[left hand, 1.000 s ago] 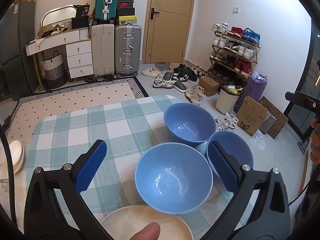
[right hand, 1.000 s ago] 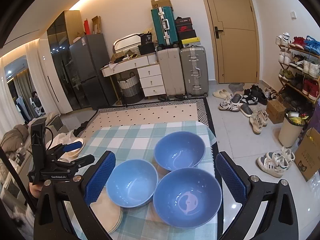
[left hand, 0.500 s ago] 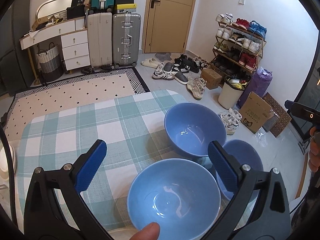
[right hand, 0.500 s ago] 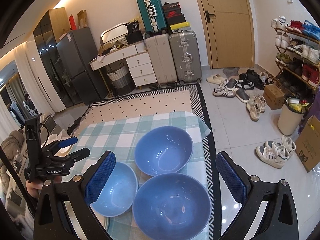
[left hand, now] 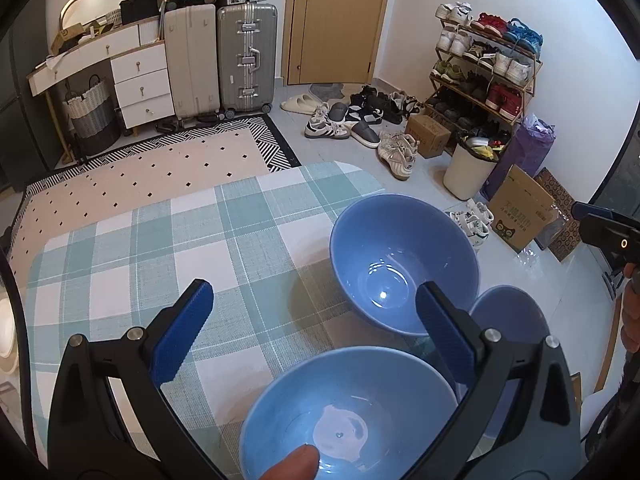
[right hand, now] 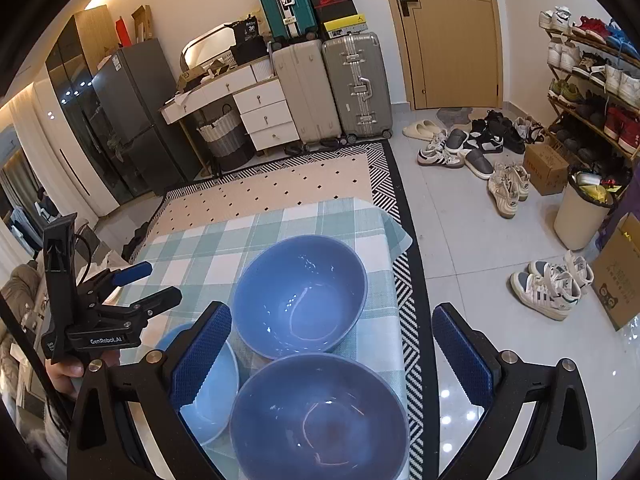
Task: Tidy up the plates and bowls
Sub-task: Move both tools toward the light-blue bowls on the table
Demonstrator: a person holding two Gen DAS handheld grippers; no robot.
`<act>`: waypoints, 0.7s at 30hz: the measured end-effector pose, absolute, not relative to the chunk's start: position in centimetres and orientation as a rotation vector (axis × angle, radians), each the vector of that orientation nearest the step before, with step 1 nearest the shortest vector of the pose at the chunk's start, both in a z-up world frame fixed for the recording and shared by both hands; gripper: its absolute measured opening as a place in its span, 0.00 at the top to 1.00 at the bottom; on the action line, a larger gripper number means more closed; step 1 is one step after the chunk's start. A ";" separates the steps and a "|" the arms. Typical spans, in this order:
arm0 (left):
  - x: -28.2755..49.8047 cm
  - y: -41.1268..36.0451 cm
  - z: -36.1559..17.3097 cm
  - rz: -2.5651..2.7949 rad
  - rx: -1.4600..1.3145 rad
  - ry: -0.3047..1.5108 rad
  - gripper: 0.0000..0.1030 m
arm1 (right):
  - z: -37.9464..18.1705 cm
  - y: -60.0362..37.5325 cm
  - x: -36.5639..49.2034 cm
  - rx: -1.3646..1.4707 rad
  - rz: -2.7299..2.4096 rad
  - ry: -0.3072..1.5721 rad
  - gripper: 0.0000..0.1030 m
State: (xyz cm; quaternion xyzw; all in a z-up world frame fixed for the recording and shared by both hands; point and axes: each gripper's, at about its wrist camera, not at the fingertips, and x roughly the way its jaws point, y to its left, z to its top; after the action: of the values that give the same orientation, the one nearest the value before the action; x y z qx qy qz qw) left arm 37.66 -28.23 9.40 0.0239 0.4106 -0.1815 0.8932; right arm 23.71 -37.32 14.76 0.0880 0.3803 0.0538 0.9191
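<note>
Approach step. Both jaws spread, nothing held: left gripper [left hand: 312,328] over near bowl [left hand: 348,412]; right gripper [right hand: 332,352] over another bowl [right hand: 320,416]. Next: nest into far bowl [right hand: 300,296], twelve o'clock.

Three bowls [right hand: 300,304] [right hand: 320,420] [right hand: 212,384] are sitting clustered on the table [right hand: 200,252], near its edge; suitcases [right hand: 356,84] are standing behind.
</note>
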 end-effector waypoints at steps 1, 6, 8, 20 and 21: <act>38.1 -28.3 9.0 -0.378 0.050 0.856 0.02 | 14.5 -37.3 24.1 0.181 0.110 0.785 0.01; 39.6 -28.7 7.5 -0.373 0.059 0.879 0.02 | 13.2 -37.2 25.7 0.191 0.108 0.805 0.01; 40.2 -28.8 7.0 -0.372 0.063 0.885 0.02 | 12.6 -37.3 26.3 0.190 0.101 0.809 0.01; 42.5 -29.7 3.8 -0.376 0.066 0.940 0.02 | 9.8 -37.1 28.8 0.171 0.077 0.875 0.01; 42.8 -29.8 3.5 -0.373 0.067 0.947 0.02 | 9.4 -37.0 29.1 0.172 0.077 0.884 0.01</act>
State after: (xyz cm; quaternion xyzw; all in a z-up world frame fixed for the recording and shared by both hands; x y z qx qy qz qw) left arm 42.76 -29.80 3.46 0.0318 0.4534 -0.1786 0.8726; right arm 29.10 -37.03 9.41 0.0832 0.4271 0.0371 0.8996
